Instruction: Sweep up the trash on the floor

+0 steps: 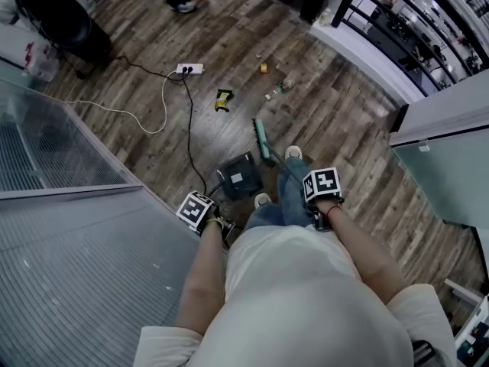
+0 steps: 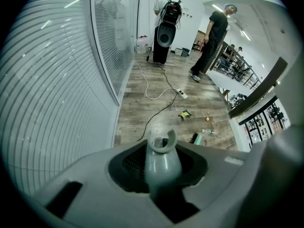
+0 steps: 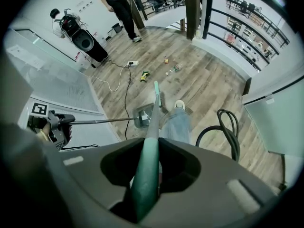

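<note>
Across wood floor [image 1: 336,121]: crumpled yellow-green wrapper [image 1: 222,99], orange scrap [image 1: 263,68], clear bottle [image 1: 283,86]. Right gripper [image 3: 145,184] clamps teal broom [image 1: 262,138]; left gripper [image 2: 161,186] clamps grey dustpan handle [image 2: 163,156].

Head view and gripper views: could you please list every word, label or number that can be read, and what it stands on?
No text is legible in any view.
Dustpan: small pale label, too small to read.
Yellow wrapper: print too blurred to read.
Marker cube: black and white squares only, no letters.
</note>
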`<action>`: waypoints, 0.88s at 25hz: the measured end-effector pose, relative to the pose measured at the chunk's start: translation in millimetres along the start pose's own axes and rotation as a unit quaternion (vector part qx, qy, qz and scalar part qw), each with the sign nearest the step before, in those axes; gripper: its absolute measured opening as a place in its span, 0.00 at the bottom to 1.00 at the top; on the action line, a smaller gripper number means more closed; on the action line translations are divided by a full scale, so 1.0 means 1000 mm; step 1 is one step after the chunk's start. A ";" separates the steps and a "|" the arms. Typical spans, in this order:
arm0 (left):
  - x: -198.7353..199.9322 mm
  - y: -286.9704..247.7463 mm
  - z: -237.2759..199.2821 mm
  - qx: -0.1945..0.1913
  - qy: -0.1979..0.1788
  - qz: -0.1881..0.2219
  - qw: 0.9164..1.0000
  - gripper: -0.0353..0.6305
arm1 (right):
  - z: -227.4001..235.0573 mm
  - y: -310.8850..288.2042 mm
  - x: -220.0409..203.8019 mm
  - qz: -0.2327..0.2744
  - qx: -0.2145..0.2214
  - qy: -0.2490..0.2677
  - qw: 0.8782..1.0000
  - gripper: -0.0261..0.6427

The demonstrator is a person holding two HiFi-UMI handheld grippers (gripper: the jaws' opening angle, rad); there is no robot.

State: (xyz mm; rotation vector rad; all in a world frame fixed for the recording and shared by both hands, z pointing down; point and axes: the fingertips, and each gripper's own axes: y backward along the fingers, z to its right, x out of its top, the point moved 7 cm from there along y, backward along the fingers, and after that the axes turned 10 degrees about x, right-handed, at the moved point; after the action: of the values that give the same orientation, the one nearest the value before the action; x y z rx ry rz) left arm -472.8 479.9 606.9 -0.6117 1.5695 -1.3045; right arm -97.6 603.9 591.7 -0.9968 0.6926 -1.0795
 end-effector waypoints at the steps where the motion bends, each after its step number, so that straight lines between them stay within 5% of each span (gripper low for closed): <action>1: 0.000 0.000 0.001 0.001 0.001 -0.001 1.000 0.20 | 0.000 0.001 0.004 0.001 0.003 0.000 1.000 0.18; 15: 0.008 0.000 0.021 0.014 -0.001 -0.010 1.000 0.19 | 0.005 0.001 0.076 -0.011 0.013 0.013 1.000 0.18; 22: 0.014 0.001 0.026 0.031 0.040 -0.020 0.999 0.19 | 0.010 0.006 0.131 -0.030 0.023 0.032 0.999 0.18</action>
State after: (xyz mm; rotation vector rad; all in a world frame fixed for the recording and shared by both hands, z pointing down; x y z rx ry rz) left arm -455.1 457.0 602.0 -0.5618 1.5822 -1.4176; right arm -41.7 485.1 591.1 -0.9509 0.6907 -1.1793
